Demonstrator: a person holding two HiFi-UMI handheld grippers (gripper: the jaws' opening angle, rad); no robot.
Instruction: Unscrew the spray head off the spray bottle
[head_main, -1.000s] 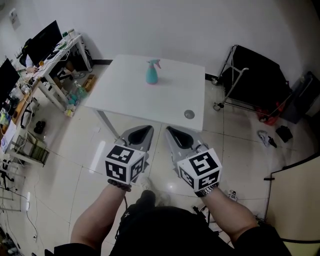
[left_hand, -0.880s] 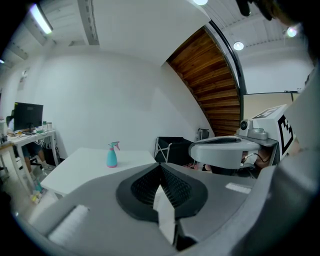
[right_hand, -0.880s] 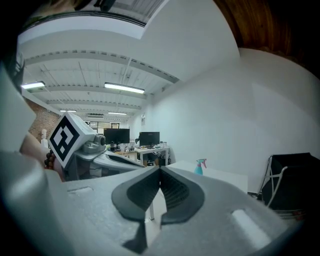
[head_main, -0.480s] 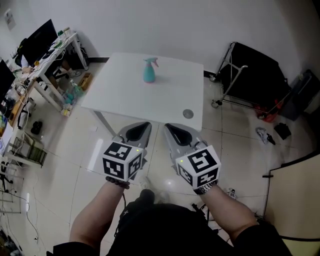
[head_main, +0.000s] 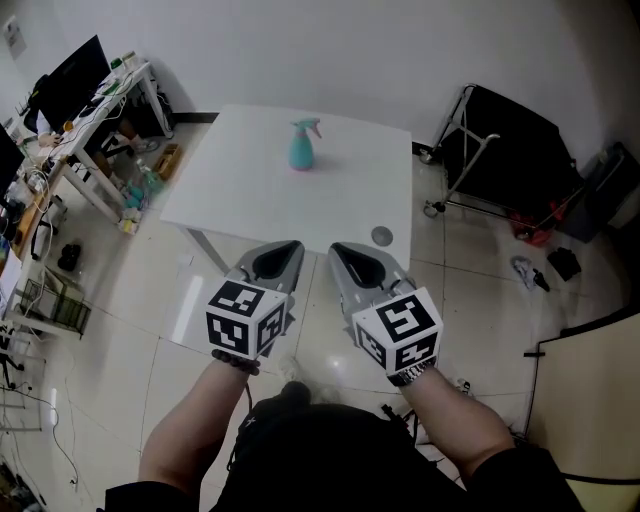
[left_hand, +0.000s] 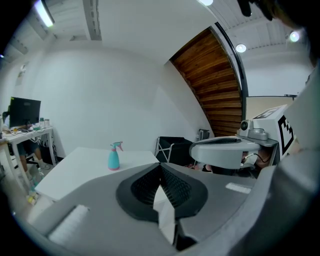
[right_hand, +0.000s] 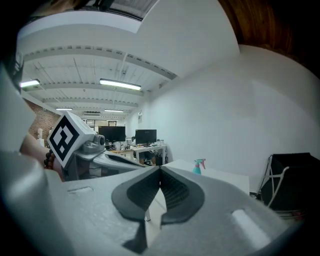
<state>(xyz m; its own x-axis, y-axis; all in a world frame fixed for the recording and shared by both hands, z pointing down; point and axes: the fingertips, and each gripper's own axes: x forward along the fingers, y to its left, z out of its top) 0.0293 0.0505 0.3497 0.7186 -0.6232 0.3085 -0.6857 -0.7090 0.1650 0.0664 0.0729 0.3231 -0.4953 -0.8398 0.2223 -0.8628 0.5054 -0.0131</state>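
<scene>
Head view: the teal spray bottle (head_main: 303, 150), with the pink spray head (head_main: 309, 125) on top, stands upright toward the far side of the white desk (head_main: 240, 195). Left gripper view: the left gripper (left_hand: 161, 168) is closed tight and empty, short of the desk. Right gripper view: the right gripper (right_hand: 160, 172) is likewise closed, holding nothing.

Illumination is bright, even and diffuse in all three views. Sources are the fluorescent ceiling strips (right_hand: 120, 84) in the right gripper view, and a ceiling tube (left_hand: 45, 12) and round downlights (left_hand: 241, 48) in the left gripper view. In the head view the glossy tile floor (head_main: 190, 310) carries a pale glare patch. The white tabletop (head_main: 250, 190) approaches overexposure. Shadows are soft-edged. Both gripper views show strong fisheye curvature and dark vignetted corners. The bodies of the left gripper (left_hand: 161, 167) and right gripper (right_hand: 160, 171) are out of focus nearest the lens.
</scene>
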